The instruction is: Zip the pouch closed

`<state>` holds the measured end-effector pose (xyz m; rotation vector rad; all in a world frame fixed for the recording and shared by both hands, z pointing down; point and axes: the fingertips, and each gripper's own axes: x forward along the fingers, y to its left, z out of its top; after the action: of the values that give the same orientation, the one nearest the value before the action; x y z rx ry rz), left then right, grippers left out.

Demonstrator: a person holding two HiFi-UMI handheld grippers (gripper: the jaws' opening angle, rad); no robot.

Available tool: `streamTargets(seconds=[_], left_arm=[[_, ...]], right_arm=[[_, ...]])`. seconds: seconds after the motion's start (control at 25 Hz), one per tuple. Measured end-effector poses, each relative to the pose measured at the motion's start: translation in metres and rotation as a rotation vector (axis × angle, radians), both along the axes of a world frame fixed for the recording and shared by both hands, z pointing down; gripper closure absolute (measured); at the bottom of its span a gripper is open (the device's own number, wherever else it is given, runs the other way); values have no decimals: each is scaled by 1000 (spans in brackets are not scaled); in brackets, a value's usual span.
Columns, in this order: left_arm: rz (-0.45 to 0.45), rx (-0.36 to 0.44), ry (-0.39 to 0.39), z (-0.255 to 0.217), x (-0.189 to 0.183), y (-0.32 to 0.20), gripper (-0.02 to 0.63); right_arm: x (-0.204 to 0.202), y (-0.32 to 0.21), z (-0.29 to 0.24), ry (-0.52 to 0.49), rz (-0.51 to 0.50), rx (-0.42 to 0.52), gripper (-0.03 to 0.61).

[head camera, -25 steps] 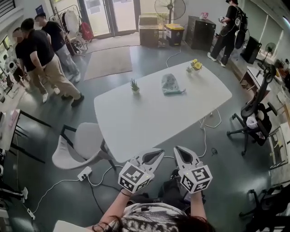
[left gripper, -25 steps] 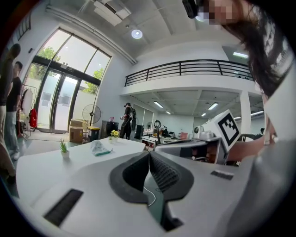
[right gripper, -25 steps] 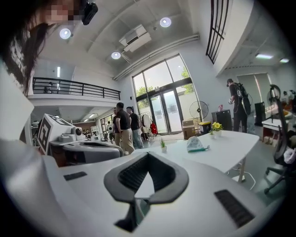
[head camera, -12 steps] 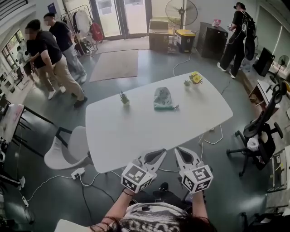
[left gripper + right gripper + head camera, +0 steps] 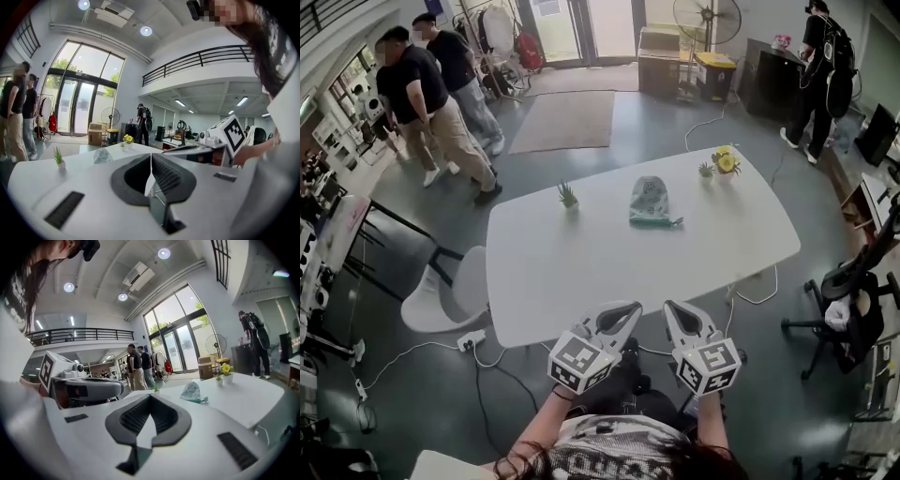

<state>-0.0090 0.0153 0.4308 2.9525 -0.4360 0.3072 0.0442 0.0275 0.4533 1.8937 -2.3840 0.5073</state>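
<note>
A pale green patterned pouch with a teal zip edge lies flat on the white table, past its middle; it also shows as the pouch and, small, as the pouch. My left gripper and right gripper hover side by side at the table's near edge, both shut with nothing between the jaws. Both point level toward the pouch, which lies well beyond them. In the left gripper view the left gripper has its pads together; so does the right gripper.
A small potted plant stands left of the pouch, and yellow flowers with a tiny plant at the far right corner. A white chair sits at the table's left, an office chair at right. Cables cross the floor. People stand far off.
Both grippers have moved forward together toward the table's near edge, still shut. The view has shifted, and the table and pouch now sit closer below me.
</note>
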Motion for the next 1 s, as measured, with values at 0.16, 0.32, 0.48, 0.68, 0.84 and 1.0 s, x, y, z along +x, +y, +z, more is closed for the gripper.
streamTargets(seconds=[0.16, 0.32, 0.48, 0.68, 0.84, 1.0], left_arm=[[-7, -22, -16, 10, 12, -9, 600], [-8, -27, -13, 12, 31, -25, 600], [-12, -31, -15, 18, 48, -46, 600], [-23, -46, -22, 25, 66, -80, 600], [-33, -49, -23, 34, 80, -115, 600], [-40, -69, -27, 44, 91, -144, 600]], right_arm=[[11, -2, 6, 0, 1, -15, 580], [30, -11, 14, 4, 12, -35, 580], [50, -30, 22, 12, 13, -44, 580], [76, -68, 34, 22, -4, -70, 580], [96, -108, 48, 44, -34, -90, 580], [120, -147, 68, 73, -48, -123, 580]])
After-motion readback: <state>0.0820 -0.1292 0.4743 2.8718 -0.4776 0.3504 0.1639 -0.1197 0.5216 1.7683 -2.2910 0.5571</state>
